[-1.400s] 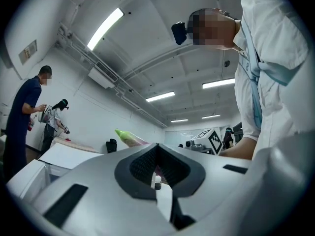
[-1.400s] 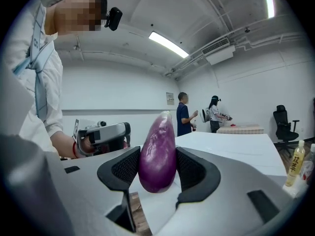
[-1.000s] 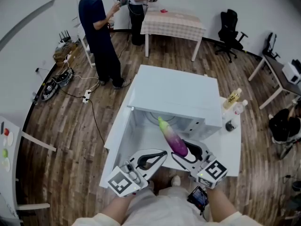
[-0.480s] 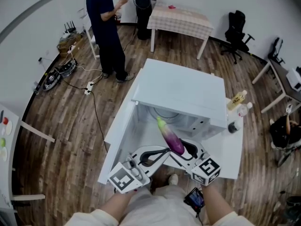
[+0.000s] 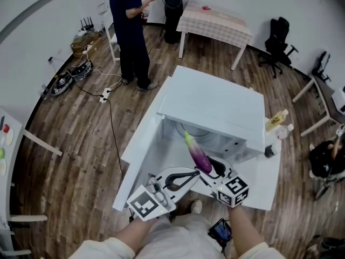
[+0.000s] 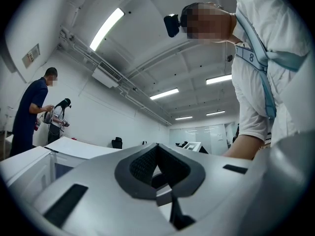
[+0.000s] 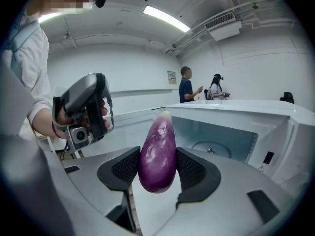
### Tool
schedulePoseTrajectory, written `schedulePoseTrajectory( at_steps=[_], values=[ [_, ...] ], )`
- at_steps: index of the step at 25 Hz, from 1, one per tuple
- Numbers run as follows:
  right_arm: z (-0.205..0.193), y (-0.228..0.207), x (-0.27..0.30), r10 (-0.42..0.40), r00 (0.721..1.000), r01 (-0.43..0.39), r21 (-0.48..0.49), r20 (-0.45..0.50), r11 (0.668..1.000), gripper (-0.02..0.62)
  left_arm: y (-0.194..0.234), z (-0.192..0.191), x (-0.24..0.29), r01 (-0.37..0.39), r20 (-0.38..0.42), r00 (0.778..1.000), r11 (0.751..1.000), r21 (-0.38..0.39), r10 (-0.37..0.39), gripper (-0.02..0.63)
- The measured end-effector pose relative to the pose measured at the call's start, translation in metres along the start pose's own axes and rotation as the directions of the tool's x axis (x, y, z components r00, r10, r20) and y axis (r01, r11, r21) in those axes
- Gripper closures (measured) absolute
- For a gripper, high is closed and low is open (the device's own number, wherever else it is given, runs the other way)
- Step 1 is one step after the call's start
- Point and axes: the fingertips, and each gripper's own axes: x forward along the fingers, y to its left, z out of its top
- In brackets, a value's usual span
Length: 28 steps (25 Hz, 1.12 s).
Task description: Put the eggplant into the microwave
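- step in hand, as i judge it: you're carrying the eggplant (image 7: 157, 154) to the microwave (image 5: 215, 104), and it isn't inside yet. its pale stem tip sits at the mouth of the cavity, and its fat purple end is back in your grip.
- your right gripper (image 7: 156, 167) is clamped on that fat end, with a ribbed pad pressing each side. the eggplant sticks out long past the jaws.
- your left gripper (image 5: 193, 174) has its jaws pressed together on nothing. it sits just beside the right one, in front of the opening.
- next move, by my reckoning: push the right gripper forward and a little lower, so the eggplant clears the top edge of the opening and comes over the turntable (image 7: 211, 149). then let the jaws part. with that overhang the tip may meet the back wall early, so go in gently.
- only the right gripper view shows the grip itself and the turntable. in the head view the microwave's top hides the inside.
- only the head view shows the door (image 5: 135, 163) swung wide to the left, and the 2 grippers lying side by side.
- the left gripper view looks up at the ceiling lights and your torso. it shows a strip of the microwave at its left edge and no eggplant.
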Motion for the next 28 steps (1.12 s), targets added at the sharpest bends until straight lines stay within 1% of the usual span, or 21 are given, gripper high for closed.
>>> schedulePoseTrajectory(
  at_steps=[3,6,10,13,22,28],
  values=[
    [-0.007,-0.006,0.008,-0.006,1.0,0.006,0.004,-0.019,1.0,0.351,0.004,-0.005,0.001,-0.007,-0.003,1.0,1.0,0.0,0.007,0.606],
    [-0.019,-0.013,0.015,-0.013,0.999,0.014,0.017,-0.043,1.0,0.351,0.008,-0.014,0.005,-0.015,-0.017,1.0,1.0,-0.02,0.015,0.606],
    [-0.03,-0.024,0.026,-0.027,0.997,0.03,0.034,-0.068,0.999,0.351,0.014,-0.023,0.011,-0.017,-0.023,1.0,1.0,-0.026,0.017,0.606],
    [-0.036,-0.032,0.033,-0.039,0.996,0.042,0.038,-0.082,0.998,0.351,0.021,-0.032,0.014,-0.041,-0.035,0.999,0.999,-0.032,0.04,0.606],
    [-0.046,-0.057,0.049,-0.061,0.993,0.066,0.048,-0.097,0.997,0.351,0.039,-0.058,0.022,-0.084,-0.081,0.993,0.996,-0.041,0.081,0.606],
    [-0.046,-0.078,0.06,-0.094,0.99,0.1,0.052,-0.109,0.994,0.351,0.05,-0.066,0.028,-0.104,-0.091,0.991,0.994,-0.034,0.1,0.606]
  ],
)
